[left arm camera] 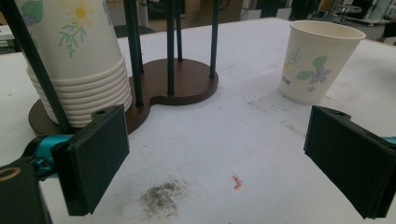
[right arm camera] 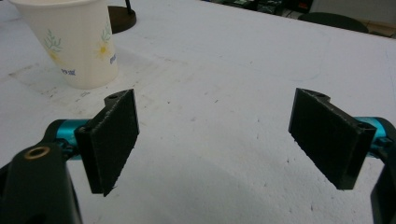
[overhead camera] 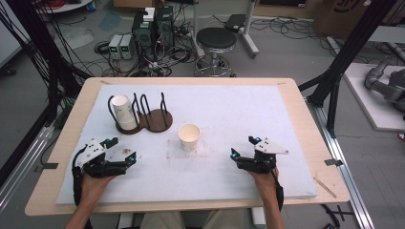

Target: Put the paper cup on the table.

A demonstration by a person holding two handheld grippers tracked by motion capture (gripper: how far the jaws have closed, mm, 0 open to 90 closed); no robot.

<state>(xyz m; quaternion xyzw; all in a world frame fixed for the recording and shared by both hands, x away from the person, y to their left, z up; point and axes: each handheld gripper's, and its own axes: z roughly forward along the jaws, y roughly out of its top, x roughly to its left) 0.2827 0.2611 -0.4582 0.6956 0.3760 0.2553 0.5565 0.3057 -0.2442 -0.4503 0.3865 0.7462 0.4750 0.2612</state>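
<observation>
Paper cup (overhead camera: 189, 137), tapered and flower-printed, stands between the spread left gripper (overhead camera: 123, 150) and spread right gripper (overhead camera: 242, 147).

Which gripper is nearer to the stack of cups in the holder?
Left. The left gripper sits just in front of the stack of cups; the right gripper is far across the table, beyond the single cup.

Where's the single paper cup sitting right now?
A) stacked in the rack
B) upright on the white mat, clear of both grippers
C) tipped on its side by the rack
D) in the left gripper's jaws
B: the single paper cup stands upright with its mouth up on the white mat, between the open left gripper and the open right gripper, touched by neither and apart from the stack of cups in the rack.
</observation>
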